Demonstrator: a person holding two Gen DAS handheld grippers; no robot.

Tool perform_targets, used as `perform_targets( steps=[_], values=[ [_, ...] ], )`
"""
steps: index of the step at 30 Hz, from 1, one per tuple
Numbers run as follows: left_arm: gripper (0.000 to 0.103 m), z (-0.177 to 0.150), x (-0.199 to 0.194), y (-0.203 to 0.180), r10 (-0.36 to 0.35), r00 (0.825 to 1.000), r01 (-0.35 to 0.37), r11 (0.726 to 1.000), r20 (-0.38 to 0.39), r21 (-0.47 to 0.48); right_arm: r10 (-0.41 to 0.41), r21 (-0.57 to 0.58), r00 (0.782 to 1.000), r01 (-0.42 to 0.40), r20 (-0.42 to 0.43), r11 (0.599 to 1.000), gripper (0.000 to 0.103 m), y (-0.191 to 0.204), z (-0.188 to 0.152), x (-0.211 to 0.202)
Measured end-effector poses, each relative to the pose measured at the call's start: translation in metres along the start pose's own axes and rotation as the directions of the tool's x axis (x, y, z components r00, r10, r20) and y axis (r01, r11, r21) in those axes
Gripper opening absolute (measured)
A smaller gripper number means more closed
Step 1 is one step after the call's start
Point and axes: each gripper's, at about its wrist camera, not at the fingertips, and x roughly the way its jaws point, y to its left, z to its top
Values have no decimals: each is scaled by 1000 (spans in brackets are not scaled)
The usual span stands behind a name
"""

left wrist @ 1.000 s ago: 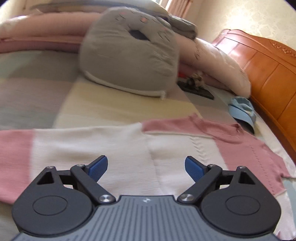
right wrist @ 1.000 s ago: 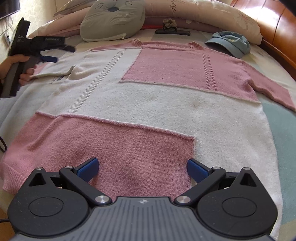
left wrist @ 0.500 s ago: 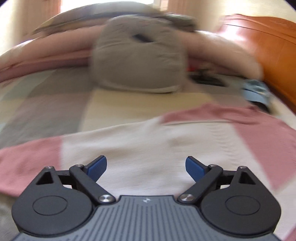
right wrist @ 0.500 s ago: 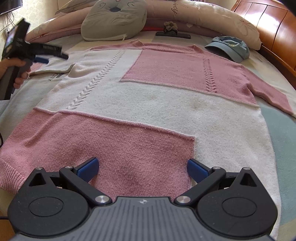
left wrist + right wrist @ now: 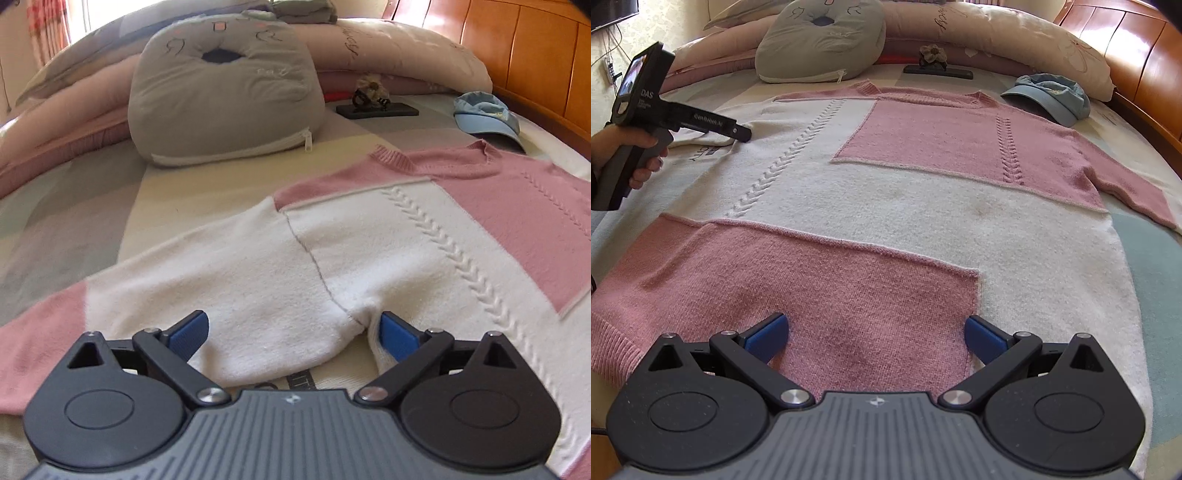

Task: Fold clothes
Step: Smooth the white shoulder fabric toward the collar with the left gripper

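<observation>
Sweater [image 5: 886, 206] hem, person's hand [image 5: 635, 155]: right view only.

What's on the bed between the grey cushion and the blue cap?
In both views, a small dark flat stand with a flower-like ornament on it lies between the grey cushion and the blue cap, beyond the sweater's collar.

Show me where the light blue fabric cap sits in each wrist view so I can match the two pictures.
Left wrist view: the light blue fabric cap lies at upper right, on the bed just beyond the sweater's collar, below the wooden headboard.
Right wrist view: the cap is again at upper right, beside the sweater's shoulder.
Shared landmark: the grey cat-face cushion, upper centre-left in both views.
</observation>
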Motion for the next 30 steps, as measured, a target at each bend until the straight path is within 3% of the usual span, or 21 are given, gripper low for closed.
perform_targets(
  steps=[3,5,8,11,14,17,20,23,25,30],
  values=[
    [97,6,-14,-6,-71,996,70,997,52,21,-2,0,1000,2,3,1000,103,0,0,0],
    [97,13,-10,-10,-64,996,63,998,64,17,-6,2,1000,6,2,1000,103,1,0,1],
    [97,14,16,-10,39,999,-38,999,-11,16,-11,2,1000,11,1,1000,103,2,1,1],
    [100,3,28,7,-5,998,-1,996,-64,-87,-8,4,1000,8,6,1000,103,1,0,1],
    [99,12,16,14,-45,997,37,990,-57,-136,-10,1,1000,10,8,1000,103,2,-1,1],
    [99,34,10,25,-141,990,134,954,-5,-270,-12,2,1000,12,-2,1000,103,2,1,2],
    [99,56,27,35,-271,962,259,864,35,-433,-9,3,1000,9,0,1000,103,1,1,2],
    [99,68,61,33,-289,957,250,831,-2,-496,-9,3,1000,9,5,1000,103,1,0,2],
    [98,70,82,30,-236,971,183,846,-44,-500,-7,4,1000,7,5,1000,103,1,0,1],
    [99,74,108,42,-205,978,194,806,44,-560,6,-4,1000,-6,17,1000,103,-1,-4,-1]
  ],
)
